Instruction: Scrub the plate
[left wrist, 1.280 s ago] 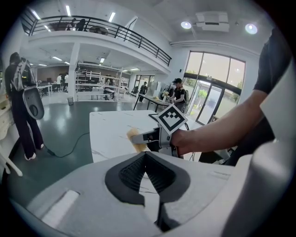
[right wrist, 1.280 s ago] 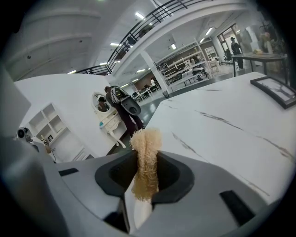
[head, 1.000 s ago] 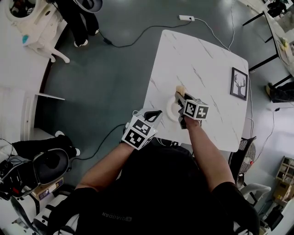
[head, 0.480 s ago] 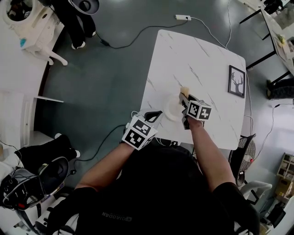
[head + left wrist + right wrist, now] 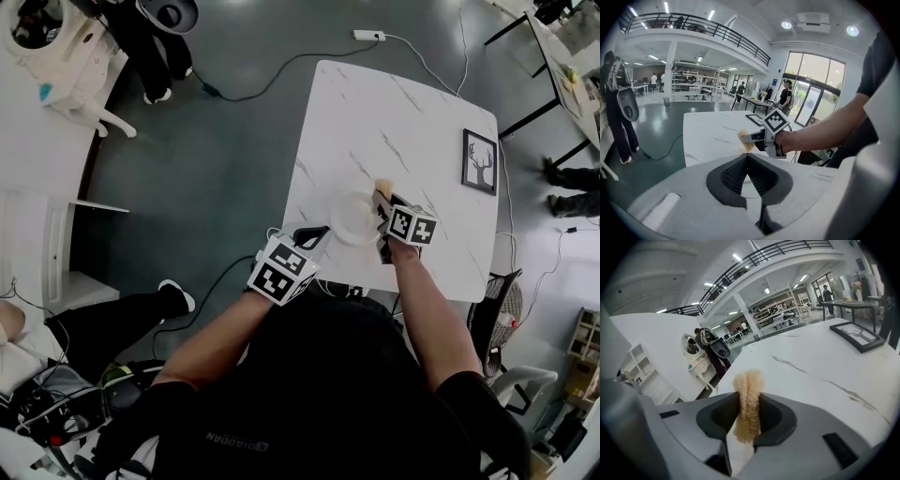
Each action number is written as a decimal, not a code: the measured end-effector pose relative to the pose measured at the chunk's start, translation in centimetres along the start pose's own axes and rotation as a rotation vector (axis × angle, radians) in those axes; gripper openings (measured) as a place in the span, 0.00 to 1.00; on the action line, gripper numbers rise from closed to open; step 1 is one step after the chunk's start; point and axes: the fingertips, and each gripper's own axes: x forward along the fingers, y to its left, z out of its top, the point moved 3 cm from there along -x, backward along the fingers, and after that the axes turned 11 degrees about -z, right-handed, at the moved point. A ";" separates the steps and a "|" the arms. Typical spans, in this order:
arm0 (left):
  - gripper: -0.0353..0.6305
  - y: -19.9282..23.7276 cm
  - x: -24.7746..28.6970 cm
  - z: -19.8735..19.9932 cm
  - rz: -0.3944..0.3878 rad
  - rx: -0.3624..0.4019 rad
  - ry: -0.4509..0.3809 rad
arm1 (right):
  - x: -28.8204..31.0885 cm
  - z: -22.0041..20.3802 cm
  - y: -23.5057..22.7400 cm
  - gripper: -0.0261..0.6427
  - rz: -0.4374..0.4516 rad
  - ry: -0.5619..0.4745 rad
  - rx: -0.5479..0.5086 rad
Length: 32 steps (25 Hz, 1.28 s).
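A small white plate [image 5: 352, 218] lies near the front edge of the white marble table [image 5: 394, 122]. My right gripper [image 5: 380, 200] hovers just right of the plate, shut on a tan scrubbing sponge [image 5: 383, 187]. In the right gripper view the sponge [image 5: 748, 404] sticks up between the closed jaws of the right gripper [image 5: 749, 399]. My left gripper [image 5: 322, 232] is at the table's front edge, just left of the plate, jaws shut. In the left gripper view its jaws [image 5: 747, 157] meet with nothing seen between them. Beyond them the sponge [image 5: 745, 139] shows.
A framed deer picture [image 5: 480, 161] lies at the table's right edge. A power strip [image 5: 367, 36] and cables run on the grey floor beyond the table. White furniture [image 5: 66, 56] stands far left, and a person's leg [image 5: 122, 314] is at the left.
My right gripper has carried the sponge a little to the right, off the plate's right side. The left gripper has stayed put. A person at the left has moved a leg.
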 end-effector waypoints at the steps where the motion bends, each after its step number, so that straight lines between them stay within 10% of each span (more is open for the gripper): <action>1: 0.05 -0.1 0.0 0.0 0.000 0.000 0.000 | -0.2 0.1 -0.2 0.20 -0.008 -0.002 -0.002; 21: 0.05 -0.8 0.2 -0.3 -0.001 0.009 0.000 | -2.3 -0.5 -5.0 0.20 -0.111 -0.032 0.065; 32: 0.05 0.0 -0.4 -0.8 -0.009 -0.097 -0.041 | -3.3 -0.4 -2.8 0.20 -0.025 -0.067 0.161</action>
